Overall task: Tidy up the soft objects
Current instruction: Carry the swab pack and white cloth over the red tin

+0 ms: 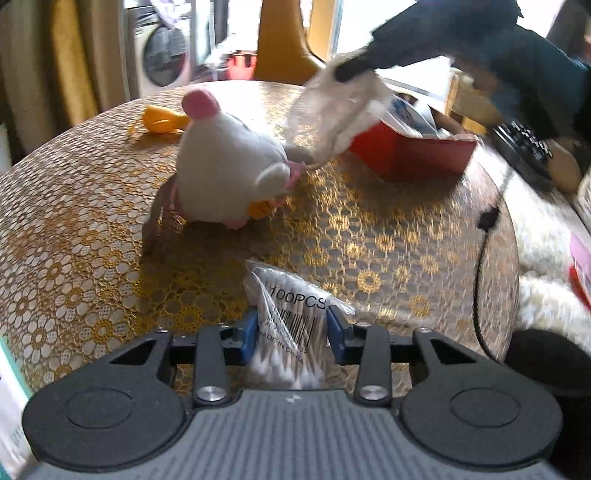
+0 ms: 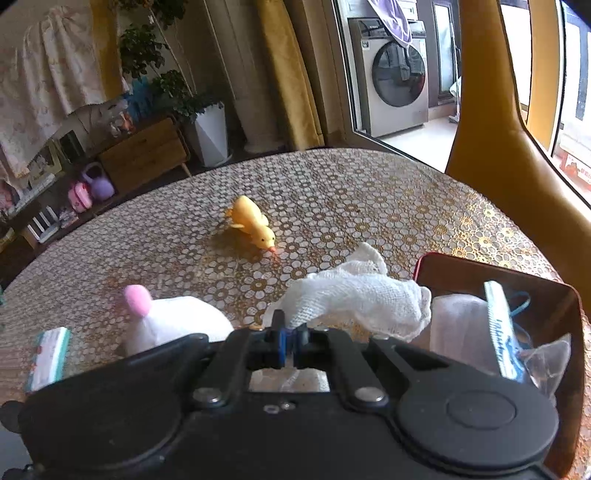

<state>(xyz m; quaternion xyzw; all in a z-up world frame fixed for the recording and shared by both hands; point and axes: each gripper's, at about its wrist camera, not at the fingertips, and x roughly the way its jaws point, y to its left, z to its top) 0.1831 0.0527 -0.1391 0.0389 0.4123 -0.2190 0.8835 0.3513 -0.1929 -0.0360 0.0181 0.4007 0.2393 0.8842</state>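
We are pinching white gauze in our right gripper beside the red box holding packets; our left gripper is clamping the cotton-swab bag, nearer us than the box.

White plush mouse, yellow duck, red box, gold-flowered tablecloth

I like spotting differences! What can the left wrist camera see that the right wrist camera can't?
Only the left wrist view shows the bag of cotton swabs between the left gripper's jaws, and the dark sleeve.

Only the right wrist view shows the potted plants and the wooden cabinet.

Both show the white plush toy, yellow duck, gauze cloth, red box, washing machine and patterned table.
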